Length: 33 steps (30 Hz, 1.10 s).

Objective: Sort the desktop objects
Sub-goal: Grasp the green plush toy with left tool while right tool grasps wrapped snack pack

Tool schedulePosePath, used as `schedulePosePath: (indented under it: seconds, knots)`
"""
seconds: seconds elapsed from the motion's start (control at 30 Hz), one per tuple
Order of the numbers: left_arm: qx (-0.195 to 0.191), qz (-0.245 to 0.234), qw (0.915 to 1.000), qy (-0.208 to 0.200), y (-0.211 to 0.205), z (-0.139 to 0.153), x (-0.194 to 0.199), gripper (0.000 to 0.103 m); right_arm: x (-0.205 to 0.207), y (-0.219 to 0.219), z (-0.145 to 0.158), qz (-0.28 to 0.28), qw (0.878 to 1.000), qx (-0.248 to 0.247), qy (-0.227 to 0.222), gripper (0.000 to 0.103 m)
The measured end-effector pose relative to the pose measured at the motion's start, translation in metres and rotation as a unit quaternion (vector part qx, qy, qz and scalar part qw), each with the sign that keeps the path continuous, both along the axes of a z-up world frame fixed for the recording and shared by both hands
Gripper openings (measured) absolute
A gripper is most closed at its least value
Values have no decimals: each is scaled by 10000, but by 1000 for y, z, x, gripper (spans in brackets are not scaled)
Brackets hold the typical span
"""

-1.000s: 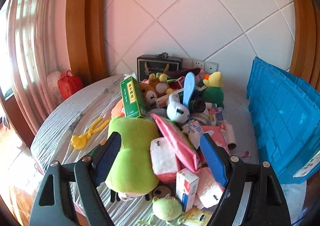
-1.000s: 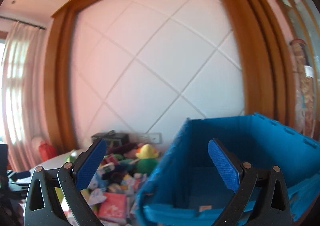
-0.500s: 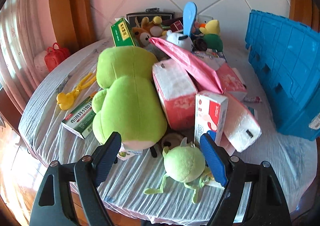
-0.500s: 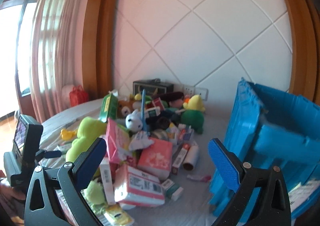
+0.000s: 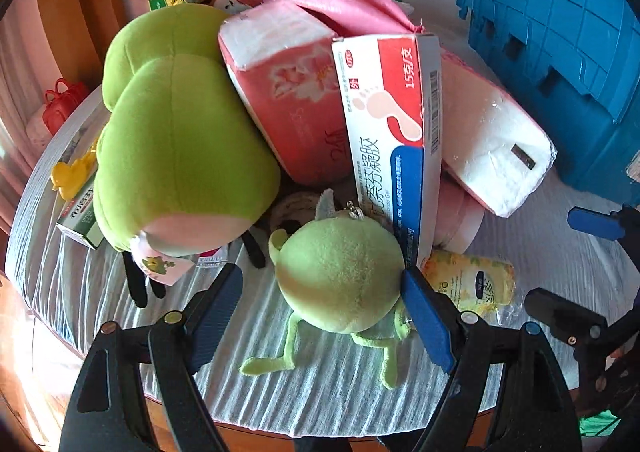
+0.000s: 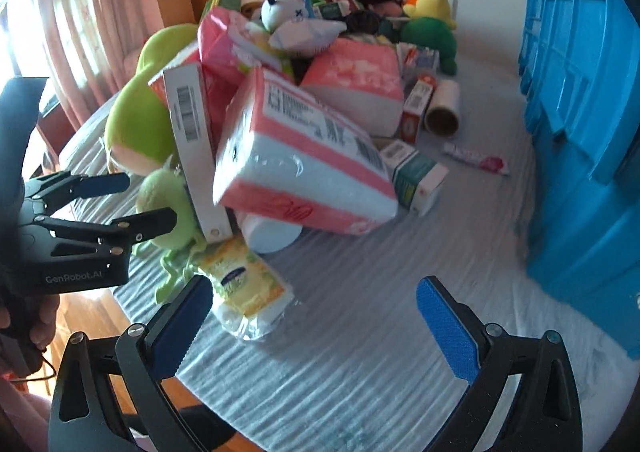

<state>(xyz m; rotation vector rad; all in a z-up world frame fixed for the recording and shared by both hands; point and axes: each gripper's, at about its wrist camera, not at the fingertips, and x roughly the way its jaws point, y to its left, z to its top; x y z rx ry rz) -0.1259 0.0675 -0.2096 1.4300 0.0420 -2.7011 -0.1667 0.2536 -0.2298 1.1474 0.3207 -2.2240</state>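
On the round, grey-clothed worktop [image 6: 360, 332], bare from centre toward the blue crate [image 6: 580, 132] at 3 o'clock, my open left gripper [image 5: 322, 306] straddles the small green plush [image 5: 340, 276] near the 6 o'clock edge, my right gripper [image 6: 316, 312] gaping empty beside the yellow tissue pack [image 6: 244, 288].

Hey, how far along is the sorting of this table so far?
Barely started. Nothing looks sorted: the pile of toys, boxes and tissue packs is heaped on the table beside the blue crate, whose inside is out of view. Neither gripper holds anything. The left gripper is open around the small round green toy; the right gripper is open by the yellow tissue pack. Everything remains.
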Motion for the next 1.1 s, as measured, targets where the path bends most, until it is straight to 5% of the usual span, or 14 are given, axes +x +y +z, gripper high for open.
schedulePosePath:
  seconds: [0.13,0.27,0.57,0.63,0.7,0.83,0.9,1.1]
  knots:
    - [100,-158,9998,-122,1,-12,-5,81,-1,-10,-18,97,9997,97,-215,103]
    - [308,-328,9988,-203,-1,-20,-4,60,-2,-21,-31,193,9989,217,-363,103]
    - [226,-305,9993,-75,-10,-15,11,59,3,-43,-39,417,9977,394,-372,102]
    - [207,-319,9993,-59,-10,-14,13,59,4,-47,-41,490,9972,452,-345,95]
    - [187,-351,9992,-23,-9,-12,15,59,6,-51,-44,558,9962,571,-348,74]
    - [172,-422,9989,106,-4,-3,18,59,10,-52,-40,669,9957,585,-275,61]
    - [157,-458,9986,235,-2,5,21,59,10,-46,-34,664,9963,455,-294,40]
    - [202,-475,9970,570,-6,32,19,59,11,-21,-14,615,9972,64,-412,27]
